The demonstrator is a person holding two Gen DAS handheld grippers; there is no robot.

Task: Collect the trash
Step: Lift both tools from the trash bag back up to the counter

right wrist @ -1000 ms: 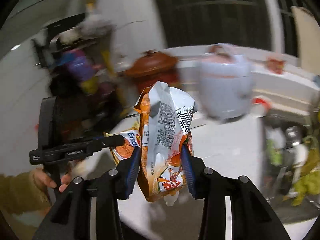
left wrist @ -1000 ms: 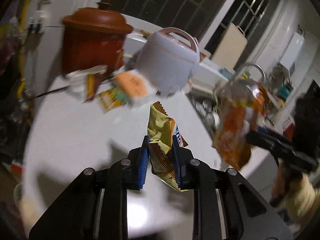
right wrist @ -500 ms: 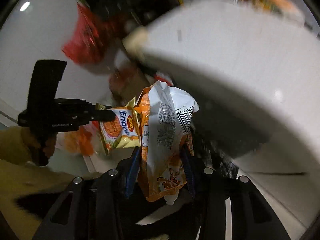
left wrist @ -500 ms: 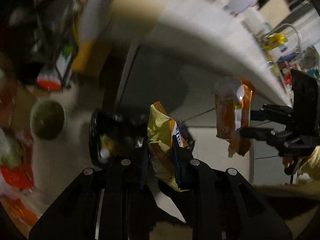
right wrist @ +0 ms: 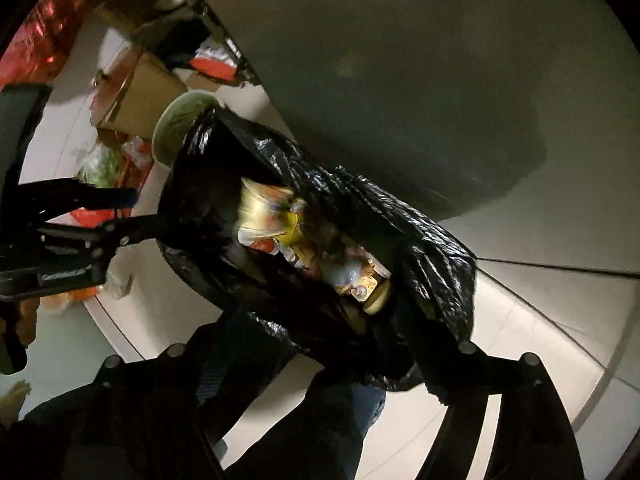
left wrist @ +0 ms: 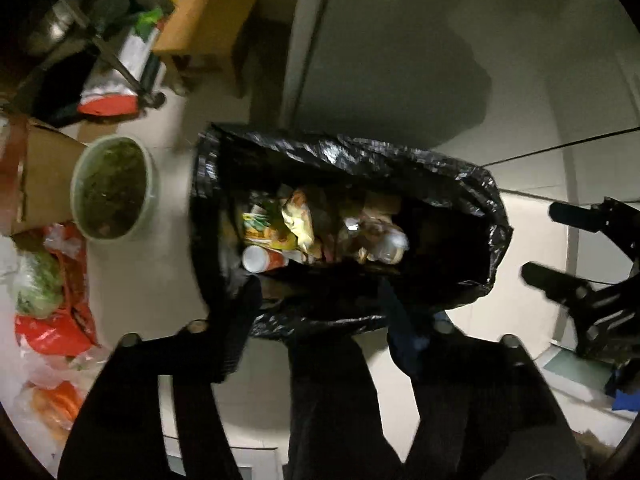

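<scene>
Left tool (left wrist: 320,316), right tool (right wrist: 320,344) – jaws just spread, empty – above trash bag (left wrist: 460,168).

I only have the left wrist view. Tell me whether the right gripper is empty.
Observer: Its own camera shows the right gripper above the trash bag. The jaws have just been opening and nothing is between them.
Operator: Now check my left gripper from the side.
Observer: The left gripper shows side-on there. Its jaws have just been opening too, and the gap between its fingers is empty.
</scene>
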